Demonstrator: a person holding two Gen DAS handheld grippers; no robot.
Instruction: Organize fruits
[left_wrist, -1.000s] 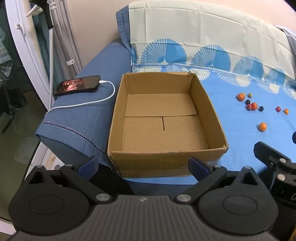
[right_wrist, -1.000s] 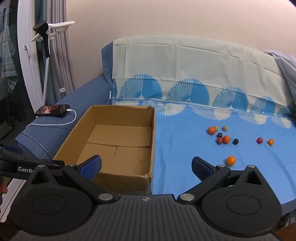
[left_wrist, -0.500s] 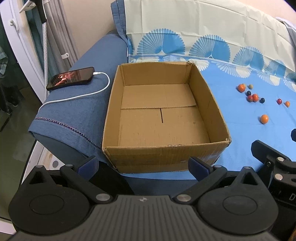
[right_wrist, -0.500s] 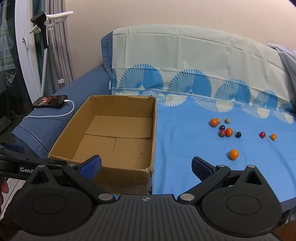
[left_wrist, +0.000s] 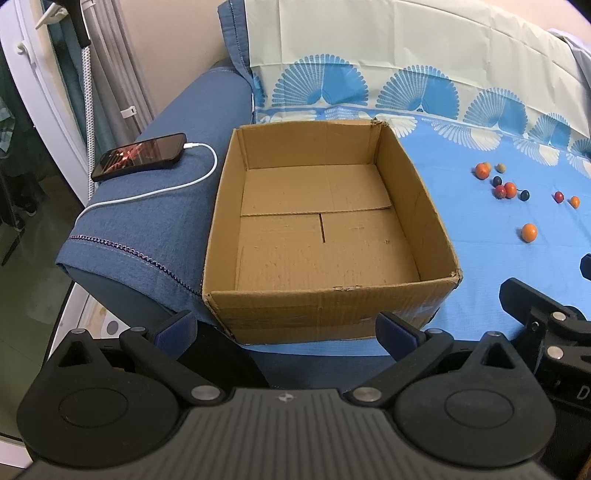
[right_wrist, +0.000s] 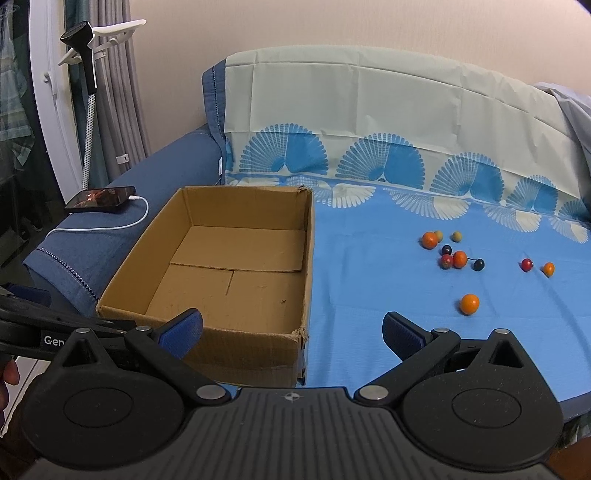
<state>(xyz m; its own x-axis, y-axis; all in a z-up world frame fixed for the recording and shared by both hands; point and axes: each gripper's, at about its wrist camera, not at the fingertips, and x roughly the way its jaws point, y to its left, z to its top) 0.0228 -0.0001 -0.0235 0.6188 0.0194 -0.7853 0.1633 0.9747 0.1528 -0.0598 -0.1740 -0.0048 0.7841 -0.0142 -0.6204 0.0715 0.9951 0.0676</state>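
Blue sheet (right_wrist: 369, 258) covers the sofa, with a cardboard box (left_wrist: 325, 236) sitting at its left edge against the armrest (left_wrist: 155, 206), nothing in it. Little fruits (right_wrist: 460, 259) lie scattered well right of the box with open sheet between. Left tool (left_wrist: 286, 326) and right tool (right_wrist: 293, 330) both hang released near the box's front edge.

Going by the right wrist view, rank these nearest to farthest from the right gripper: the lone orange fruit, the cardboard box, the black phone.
1. Brown cardboard box, just left of the right gripper.
2. Lone orange fruit, ahead right.
3. Black phone, far left on the blue armrest.
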